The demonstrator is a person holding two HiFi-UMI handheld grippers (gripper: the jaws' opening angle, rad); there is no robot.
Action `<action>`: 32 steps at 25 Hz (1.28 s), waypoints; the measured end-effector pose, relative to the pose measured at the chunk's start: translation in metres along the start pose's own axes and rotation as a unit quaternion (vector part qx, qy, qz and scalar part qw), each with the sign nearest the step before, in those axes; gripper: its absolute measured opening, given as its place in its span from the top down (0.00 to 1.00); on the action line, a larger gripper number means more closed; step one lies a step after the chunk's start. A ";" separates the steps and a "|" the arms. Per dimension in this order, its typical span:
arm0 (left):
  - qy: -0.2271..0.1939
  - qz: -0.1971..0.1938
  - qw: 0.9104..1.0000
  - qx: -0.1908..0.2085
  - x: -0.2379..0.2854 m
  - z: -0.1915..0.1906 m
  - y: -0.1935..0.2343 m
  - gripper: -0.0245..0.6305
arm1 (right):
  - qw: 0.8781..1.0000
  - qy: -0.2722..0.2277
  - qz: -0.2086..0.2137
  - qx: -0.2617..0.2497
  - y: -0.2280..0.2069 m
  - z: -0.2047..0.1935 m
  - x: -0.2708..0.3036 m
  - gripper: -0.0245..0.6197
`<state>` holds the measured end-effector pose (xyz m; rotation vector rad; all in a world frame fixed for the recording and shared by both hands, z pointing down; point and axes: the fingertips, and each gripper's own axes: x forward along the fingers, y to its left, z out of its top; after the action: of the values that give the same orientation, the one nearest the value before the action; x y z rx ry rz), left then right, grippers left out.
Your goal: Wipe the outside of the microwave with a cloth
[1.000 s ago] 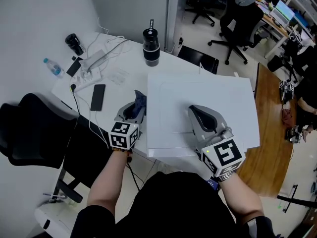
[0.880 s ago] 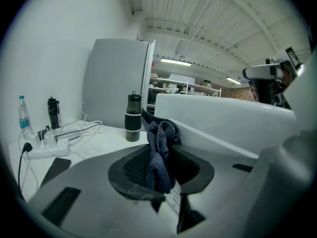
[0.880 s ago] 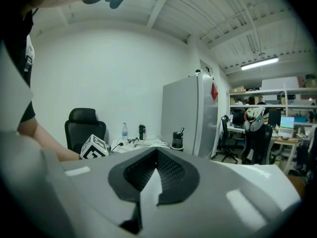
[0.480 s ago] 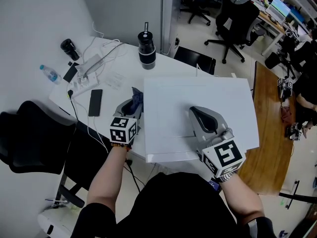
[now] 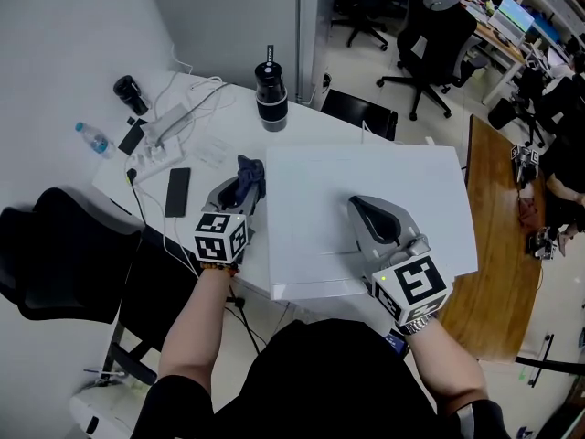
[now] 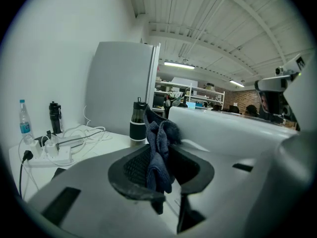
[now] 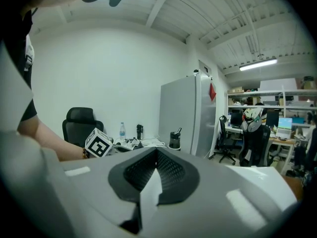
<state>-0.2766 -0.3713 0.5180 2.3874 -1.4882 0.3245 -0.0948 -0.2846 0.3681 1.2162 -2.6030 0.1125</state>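
A smooth, white, box-shaped microwave (image 5: 366, 186) sits on a white table (image 5: 215, 108), seen from above. Only its flat top shows; its door and sides are out of sight. The left gripper (image 5: 236, 193), a grey plastic shell with ribbed black pads, is beside the microwave's left edge. Its jaws are clamped on a soft, crumpled dark blue cloth (image 5: 248, 174), which bunches up above the tips next to that edge. Whether the cloth touches the microwave is hard to tell. The right gripper (image 5: 355, 203) lies over the microwave's top with its jaws pressed together and nothing between them. Farther back on the table are a black cylindrical flask (image 5: 271, 88), a flat black phone (image 5: 176, 190) and tangled white cables (image 5: 187, 94).
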 end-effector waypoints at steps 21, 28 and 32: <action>-0.127 -0.256 0.956 0.069 -0.163 0.128 -0.126 0.79 | 0.964 -0.012 0.257 -0.073 0.115 0.038 0.018 0.65; -0.120 -0.303 0.944 0.057 -0.181 0.125 -0.145 0.79 | 0.950 -0.015 0.295 -0.099 0.143 0.034 0.008 0.74; -0.114 -0.269 0.953 0.076 -0.179 0.124 -0.141 0.76 | 0.960 -0.006 0.269 -0.083 0.137 0.032 0.010 0.81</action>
<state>-0.2238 -0.2108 0.3214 2.9103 -0.8489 0.0315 -0.2117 -0.2094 0.3462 0.4322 -2.8142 -0.0124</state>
